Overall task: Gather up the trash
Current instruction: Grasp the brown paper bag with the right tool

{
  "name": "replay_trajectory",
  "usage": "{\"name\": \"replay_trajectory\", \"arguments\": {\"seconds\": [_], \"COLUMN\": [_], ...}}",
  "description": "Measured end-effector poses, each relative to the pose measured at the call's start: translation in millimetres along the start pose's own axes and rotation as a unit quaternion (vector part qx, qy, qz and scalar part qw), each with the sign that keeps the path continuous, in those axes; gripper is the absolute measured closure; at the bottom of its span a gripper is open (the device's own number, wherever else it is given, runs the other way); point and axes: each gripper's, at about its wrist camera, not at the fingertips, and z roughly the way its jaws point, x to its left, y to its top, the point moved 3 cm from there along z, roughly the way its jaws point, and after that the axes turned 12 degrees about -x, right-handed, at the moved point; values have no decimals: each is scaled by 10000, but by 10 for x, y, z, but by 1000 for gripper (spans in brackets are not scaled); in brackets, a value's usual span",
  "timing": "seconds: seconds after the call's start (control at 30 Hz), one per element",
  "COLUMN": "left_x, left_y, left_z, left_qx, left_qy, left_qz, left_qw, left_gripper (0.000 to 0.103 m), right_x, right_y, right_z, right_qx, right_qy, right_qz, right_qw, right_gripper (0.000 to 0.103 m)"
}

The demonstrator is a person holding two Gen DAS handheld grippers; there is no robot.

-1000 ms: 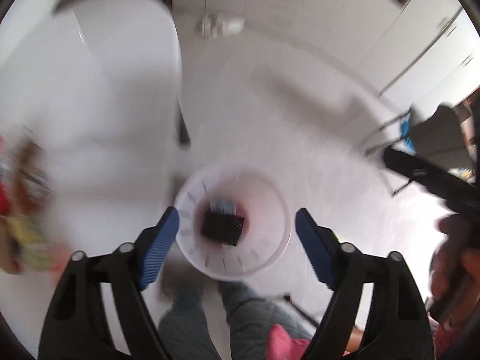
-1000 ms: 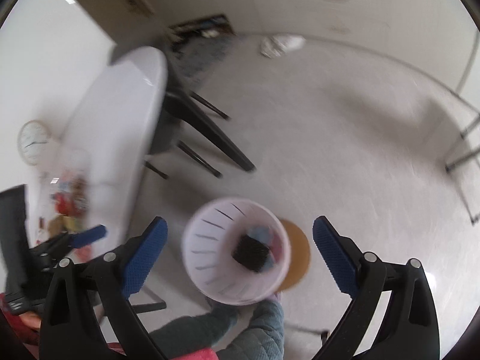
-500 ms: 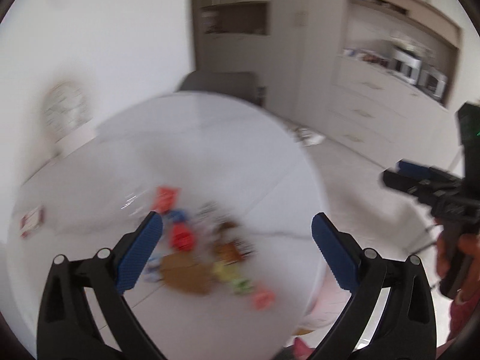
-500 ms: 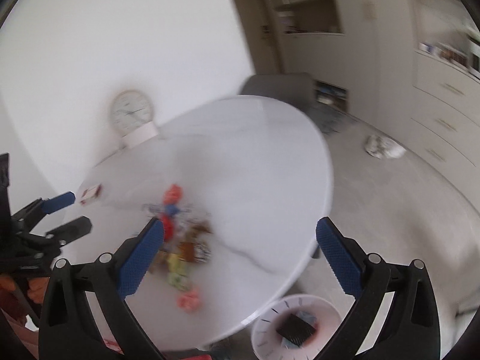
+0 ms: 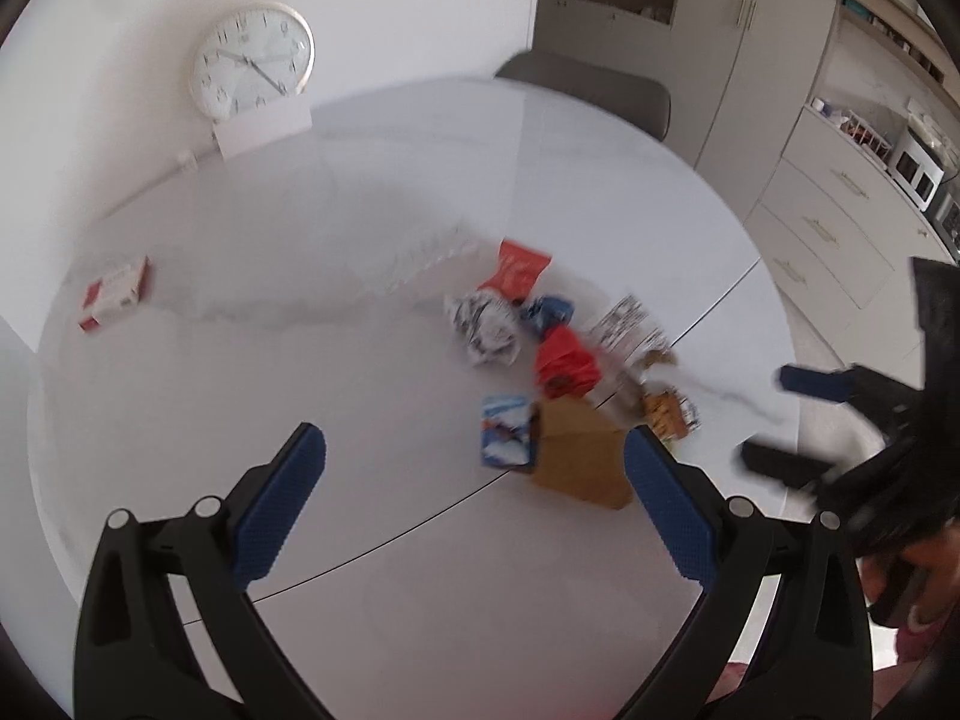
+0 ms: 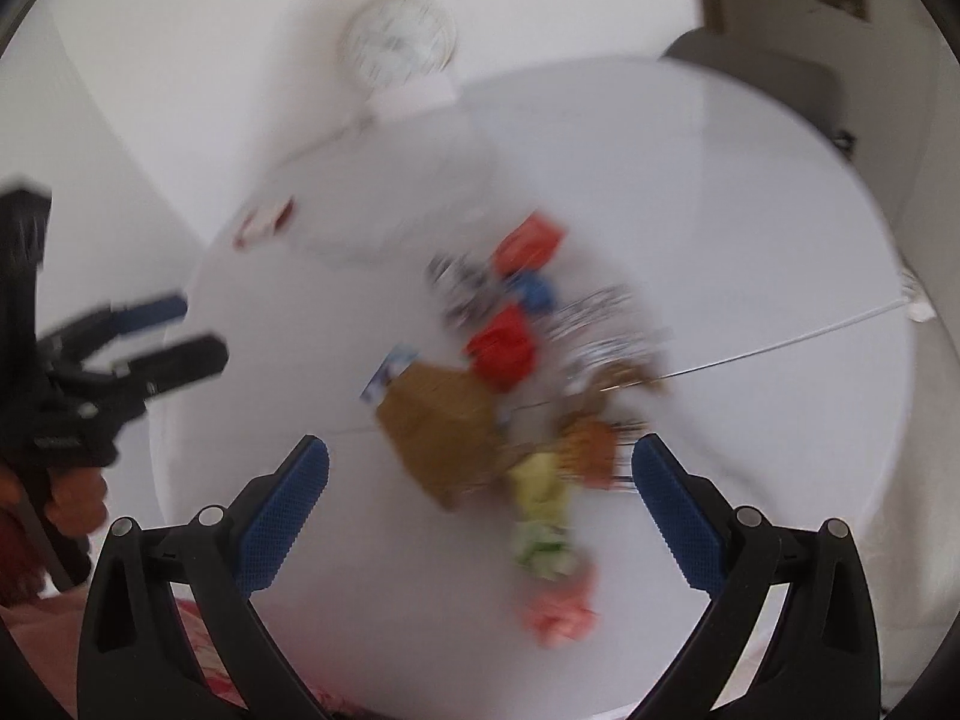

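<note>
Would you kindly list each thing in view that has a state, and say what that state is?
Left gripper: open, nothing between its fingers.
Right gripper: open, nothing held.
Brown cardboard piece: lying flat on the table.
Red wrapper: crumpled, on the table.
Silver wrapper: crumpled, beside the red one.
Blue packet: lying flat, against the cardboard.
Red and white box: lying apart from the pile.
Clock: upright, leaning against the wall.

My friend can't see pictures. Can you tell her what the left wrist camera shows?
The left gripper, jaws wide open and empty, hangs above a round white table with a pile of trash: a brown cardboard piece, red wrapper and crumpled paper. A clock leans on the wall behind.
</note>
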Motion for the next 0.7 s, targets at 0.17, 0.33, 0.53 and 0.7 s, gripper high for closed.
{"name": "replay_trajectory", "arguments": {"seconds": [0.17, 0.33, 0.53, 0.7], "left_x": [200, 382, 476, 476], "left_y": [-87, -134, -144, -187], "left_z": [212, 403, 558, 666], "left_qx": [249, 428, 514, 631], "left_qy": [-165, -383, -606, -823], "left_qz": [48, -33, -49, -211], "left_qw": [9995, 9983, 9968, 9944], "left_gripper": [8, 8, 8, 8], "right_x": [323, 414, 378, 354], "right_y": [-171, -312, -300, -220], "right_z": [593, 921, 929, 756], "right_qx": [443, 689, 896, 784], "right_qy": [-419, -876, -769, -579], "right_qz": [-985, -1716, -1545, -1058], "right_qw": [9933, 9789, 9809, 9896], "right_gripper": [3, 3, 32, 32]}}
